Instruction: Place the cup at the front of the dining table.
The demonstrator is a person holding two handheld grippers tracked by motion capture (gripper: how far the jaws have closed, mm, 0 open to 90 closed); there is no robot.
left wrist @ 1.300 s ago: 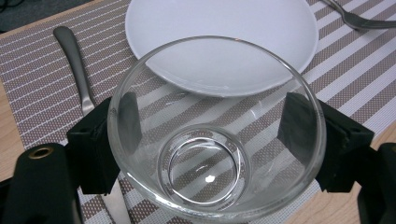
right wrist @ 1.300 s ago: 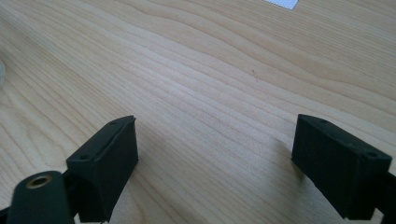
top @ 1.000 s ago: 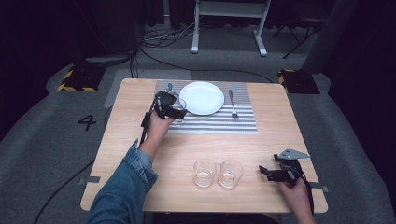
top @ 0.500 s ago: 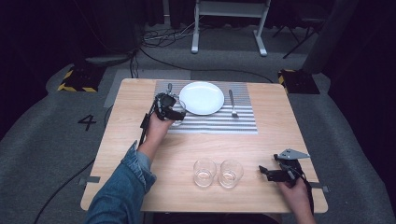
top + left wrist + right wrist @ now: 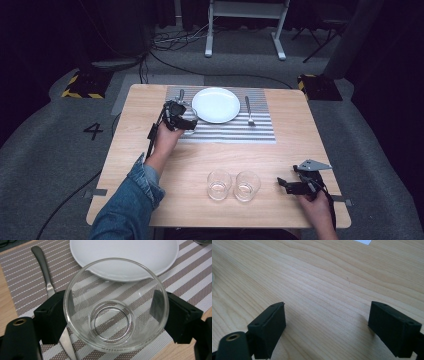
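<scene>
My left gripper (image 5: 183, 119) is over the left part of the striped placemat (image 5: 235, 131), shut on a clear glass (image 5: 189, 121). In the left gripper view the glass (image 5: 115, 305) sits upright between both black jaws, which press on its sides, with the left gripper (image 5: 112, 315) just above the mat. A white plate (image 5: 125, 252) lies right behind the glass and a knife (image 5: 45, 272) runs under the left jaw. My right gripper (image 5: 284, 184) rests near the table's front right, open, and in the right gripper view the right gripper (image 5: 327, 322) has bare wood between its jaws.
The white plate (image 5: 216, 105) sits mid-placemat with a fork (image 5: 248, 110) to its right and the knife (image 5: 181, 93) to its left. Two empty glasses (image 5: 219, 184) (image 5: 247, 185) stand side by side near the front edge, left of my right gripper.
</scene>
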